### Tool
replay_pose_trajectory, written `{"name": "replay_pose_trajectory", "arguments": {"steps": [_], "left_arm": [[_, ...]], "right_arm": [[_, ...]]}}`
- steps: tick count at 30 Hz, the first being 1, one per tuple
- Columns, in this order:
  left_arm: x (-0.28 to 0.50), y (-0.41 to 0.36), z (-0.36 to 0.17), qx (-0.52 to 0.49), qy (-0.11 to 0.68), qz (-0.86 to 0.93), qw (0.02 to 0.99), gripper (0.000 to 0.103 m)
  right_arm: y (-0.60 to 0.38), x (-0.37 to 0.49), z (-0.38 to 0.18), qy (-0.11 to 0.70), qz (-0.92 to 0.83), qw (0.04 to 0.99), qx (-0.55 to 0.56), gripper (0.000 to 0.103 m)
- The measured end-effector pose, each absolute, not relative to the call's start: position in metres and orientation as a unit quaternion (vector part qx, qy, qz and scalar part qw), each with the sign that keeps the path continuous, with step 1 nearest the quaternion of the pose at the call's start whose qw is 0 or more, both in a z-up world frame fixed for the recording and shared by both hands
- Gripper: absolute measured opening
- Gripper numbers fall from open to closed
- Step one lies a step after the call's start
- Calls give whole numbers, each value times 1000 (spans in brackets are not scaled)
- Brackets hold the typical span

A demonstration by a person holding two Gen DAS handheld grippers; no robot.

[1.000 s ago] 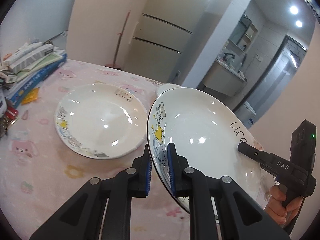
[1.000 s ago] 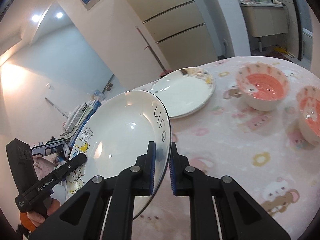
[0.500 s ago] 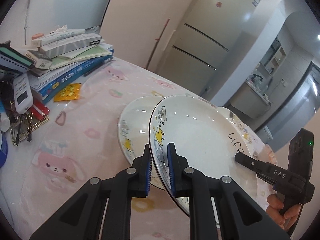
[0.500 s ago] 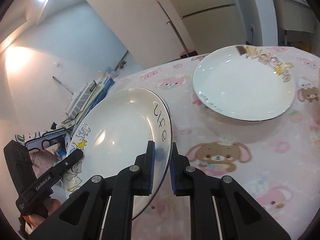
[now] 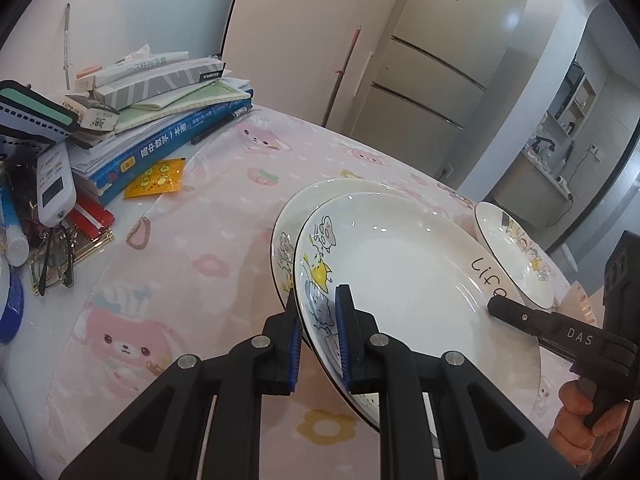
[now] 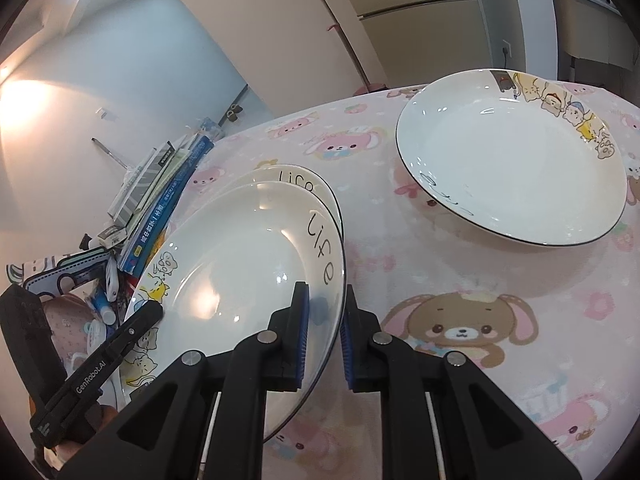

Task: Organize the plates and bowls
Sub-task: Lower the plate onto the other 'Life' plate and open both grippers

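Note:
A white plate (image 5: 404, 280) with cartoon animals and the word "Life" is held by its two opposite rims. My left gripper (image 5: 320, 332) is shut on its near rim. My right gripper (image 6: 324, 328) is shut on the rim by "Life", and also shows in the left wrist view (image 5: 496, 306). The held plate (image 6: 240, 264) hovers just over a second matching plate (image 5: 320, 196), which lies on the table and peeks out behind it (image 6: 296, 178). A third plate (image 6: 512, 160) lies apart on the table, also visible in the left wrist view (image 5: 516, 256).
The table wears a pink cartoon cloth (image 5: 200, 264). A pile of books and boxes (image 5: 160, 120), a remote (image 5: 54, 190), glasses and small clutter sit at the table's left end. A fridge (image 5: 440, 60) stands behind.
Both grippers have carried the held plate left and down until it is over the second plate. The third plate has come into view on the right.

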State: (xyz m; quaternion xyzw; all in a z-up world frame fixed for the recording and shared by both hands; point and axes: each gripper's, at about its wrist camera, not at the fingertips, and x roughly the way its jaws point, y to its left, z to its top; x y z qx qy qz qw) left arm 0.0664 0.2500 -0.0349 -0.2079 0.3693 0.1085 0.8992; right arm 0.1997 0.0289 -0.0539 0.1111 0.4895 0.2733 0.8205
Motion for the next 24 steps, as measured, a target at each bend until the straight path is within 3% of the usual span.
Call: {"name": "replay_pose_trajectory", "arguments": {"steps": [10,24], "left_arm": [[70,245,-37,-169,375,141,901,19],[56,261,-33,-253,401,93,876,26]], "right_arm": [[33,202,-54,493,268,821,103,14],[21,197,-42,497,277,815,115,15]]}}
